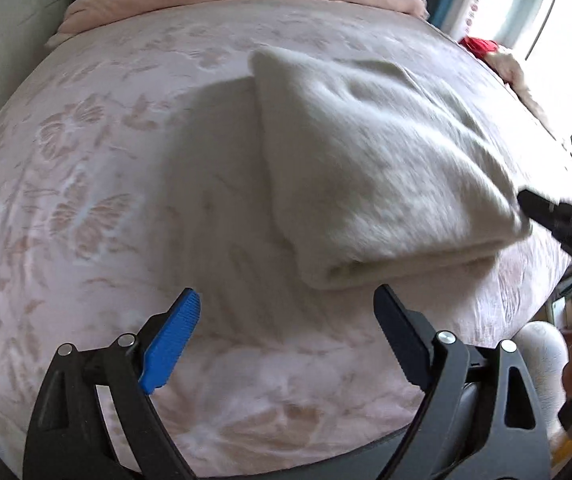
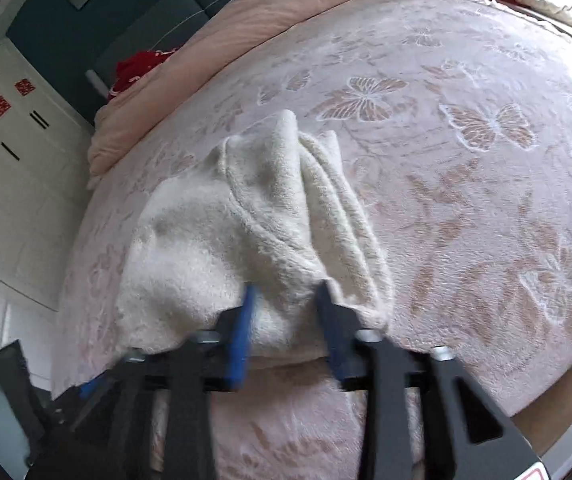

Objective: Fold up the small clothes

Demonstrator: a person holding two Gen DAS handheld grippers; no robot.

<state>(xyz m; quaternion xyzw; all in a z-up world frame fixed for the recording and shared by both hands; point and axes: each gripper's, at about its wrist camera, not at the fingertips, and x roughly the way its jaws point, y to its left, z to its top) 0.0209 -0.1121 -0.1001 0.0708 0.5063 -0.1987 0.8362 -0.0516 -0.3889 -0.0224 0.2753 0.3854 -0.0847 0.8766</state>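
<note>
We have the cream fleece garment point(image 1: 373, 168) lying on the pink butterfly-patterned bedspread point(image 1: 86, 184), already doubled over on itself, its rolled fold edge facing us near the foot of the bed. Our left gripper point(image 1: 286, 312) hangs just short of that fold with its jaws spread wide and nothing between them — bare bedspread shows in the gap. Our right gripper point(image 2: 286, 312) sits at the garment's near corner; its jaws stand partly apart with a bunch of fleece point(image 2: 278, 240) between them, but the blur keeps us from telling whether the pads press on the cloth or merely straddle it. In the left view the right gripper's black tip touches the garment's right-hand corner. We judge the piece to be light, thick and very soft: it will sag and drape from wherever we lift it, and the plush pile should give the ribbed pads good purchase, so slipping is less of a worry than layers sliding over one another. Because it is stacked in several layers, a shallow pinch would likely catch only the top one and pull the fold open. We would take it at the two near corners of the folded edge — deep enough to gather every layer — and carry both corners together so the bundle stays square.
</note>
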